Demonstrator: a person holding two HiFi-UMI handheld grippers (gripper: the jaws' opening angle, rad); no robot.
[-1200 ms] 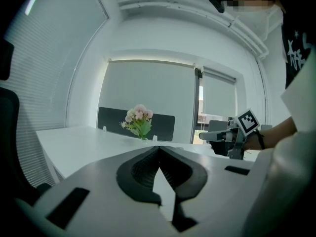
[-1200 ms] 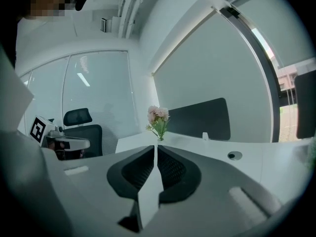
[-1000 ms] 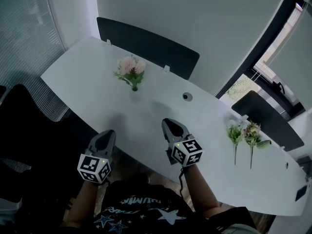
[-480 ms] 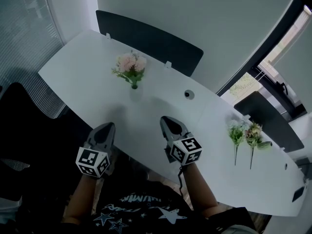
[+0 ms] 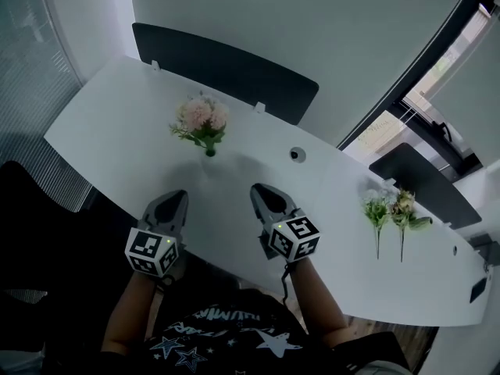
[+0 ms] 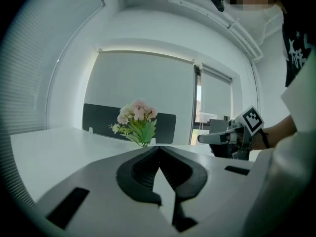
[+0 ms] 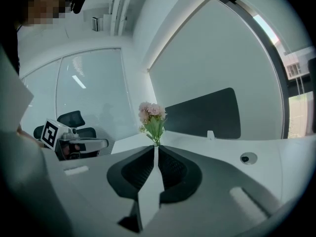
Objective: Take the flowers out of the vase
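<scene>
A bunch of pink flowers with green leaves stands upright in a pale vase that is hard to tell from the white table. My left gripper is shut and empty over the table's near edge, short of the vase. Beside it, my right gripper is also shut and empty. The left gripper view has the flowers straight ahead beyond its closed jaws and the right gripper off to the right. The right gripper view shows the flowers ahead and the left gripper at left.
Two small flower bunches lie flat on the table at the right. Dark divider panels stand along the far edge, with another at the right. A cable grommet sits mid-table. A black office chair is at the left.
Both grippers have moved forward over the table's near edge toward the vase, the left one more. Their jaws have stayed shut.
</scene>
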